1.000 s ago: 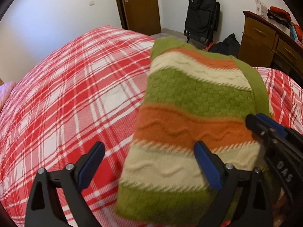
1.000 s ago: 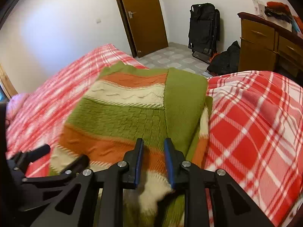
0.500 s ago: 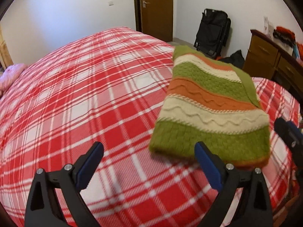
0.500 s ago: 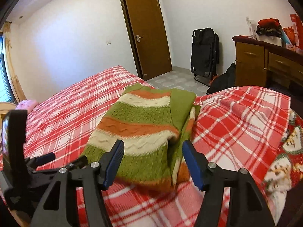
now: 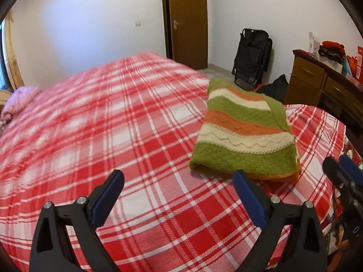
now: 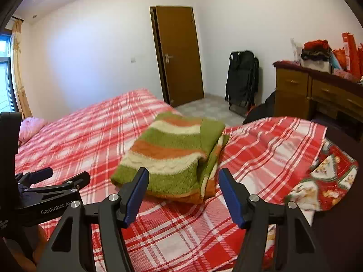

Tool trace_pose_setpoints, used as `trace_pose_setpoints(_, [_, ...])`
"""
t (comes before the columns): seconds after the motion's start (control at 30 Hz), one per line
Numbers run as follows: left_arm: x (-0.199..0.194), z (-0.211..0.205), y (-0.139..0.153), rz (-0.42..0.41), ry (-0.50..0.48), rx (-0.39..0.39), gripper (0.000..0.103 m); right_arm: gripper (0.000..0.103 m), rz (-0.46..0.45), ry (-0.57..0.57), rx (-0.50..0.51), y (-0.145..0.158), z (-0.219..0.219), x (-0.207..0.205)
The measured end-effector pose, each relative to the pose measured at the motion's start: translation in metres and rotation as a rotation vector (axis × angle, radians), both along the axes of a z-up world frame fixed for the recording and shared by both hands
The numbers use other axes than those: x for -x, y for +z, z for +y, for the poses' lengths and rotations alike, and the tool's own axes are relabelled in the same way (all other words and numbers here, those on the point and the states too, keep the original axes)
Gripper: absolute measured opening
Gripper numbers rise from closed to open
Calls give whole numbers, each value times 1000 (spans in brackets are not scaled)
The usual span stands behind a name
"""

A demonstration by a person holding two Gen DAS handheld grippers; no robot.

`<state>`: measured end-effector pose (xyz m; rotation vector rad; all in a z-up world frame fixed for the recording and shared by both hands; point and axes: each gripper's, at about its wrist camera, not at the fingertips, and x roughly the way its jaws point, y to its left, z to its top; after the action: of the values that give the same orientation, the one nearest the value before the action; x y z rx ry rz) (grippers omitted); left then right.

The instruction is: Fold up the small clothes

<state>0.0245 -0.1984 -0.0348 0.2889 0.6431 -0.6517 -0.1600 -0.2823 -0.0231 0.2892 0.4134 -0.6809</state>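
A folded knit sweater (image 5: 244,136) (image 6: 174,156) striped green, orange and cream lies flat on the red plaid bedspread (image 5: 109,136) (image 6: 95,136), near the bed's right side. My left gripper (image 5: 179,191) hangs open above the bedspread, short of the sweater's near edge, nothing between its blue pads. My right gripper (image 6: 181,189) is open too, raised just in front of the sweater's near edge and not touching it. The right gripper's fingers (image 5: 344,176) show at the right edge of the left wrist view. The left gripper's body (image 6: 45,192) shows at the left of the right wrist view.
A Christmas-print cloth (image 6: 326,181) lies at the bed's right edge. A pink pillow (image 5: 20,99) sits at the far left. Beyond the bed stand a brown door (image 6: 179,54), a black folded chair (image 6: 242,81) and a wooden dresser (image 6: 317,93) piled with clothes.
The right gripper went from shut on the sweater's near edge to open. Both grippers pulled back and up from the sweater, which now lies settled on the bed.
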Motion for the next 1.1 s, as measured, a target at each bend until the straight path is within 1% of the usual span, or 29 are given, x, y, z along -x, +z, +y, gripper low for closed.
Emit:
trace_pose_setpoints(0.1, [13, 7, 18, -78, 17, 27, 103, 65, -40, -11, 18, 15, 3, 10])
trace_pose_setpoints(0.33, [34, 22, 51, -207, 38, 85, 103, 65, -121, -11, 78, 44, 15, 17])
trace_pose_setpoints(0.43, [37, 24, 57, -207, 28, 107, 103, 65, -129, -12, 100, 49, 19, 18])
trace_pose_setpoints(0.63, [36, 21, 54, -193, 41, 74, 103, 65, -146, -17, 118, 54, 22, 20])
trace_pose_setpoints(0.7, [38, 23, 54, -195, 46, 79, 103, 65, -153, -17, 120, 56, 23, 21])
trace_pose_setpoints(0.8, [40, 28, 59, -211, 51, 100, 103, 65, -155, -21, 126, 57, 23, 22])
trace_pose_setpoints(0.93, [45, 32, 64, -242, 57, 108, 103, 65, -163, -27, 126, 60, 24, 25])
trace_pose_setpoints(1.1, [49, 33, 69, -248, 44, 125, 103, 66, -169, -32, 137, 64, 27, 27])
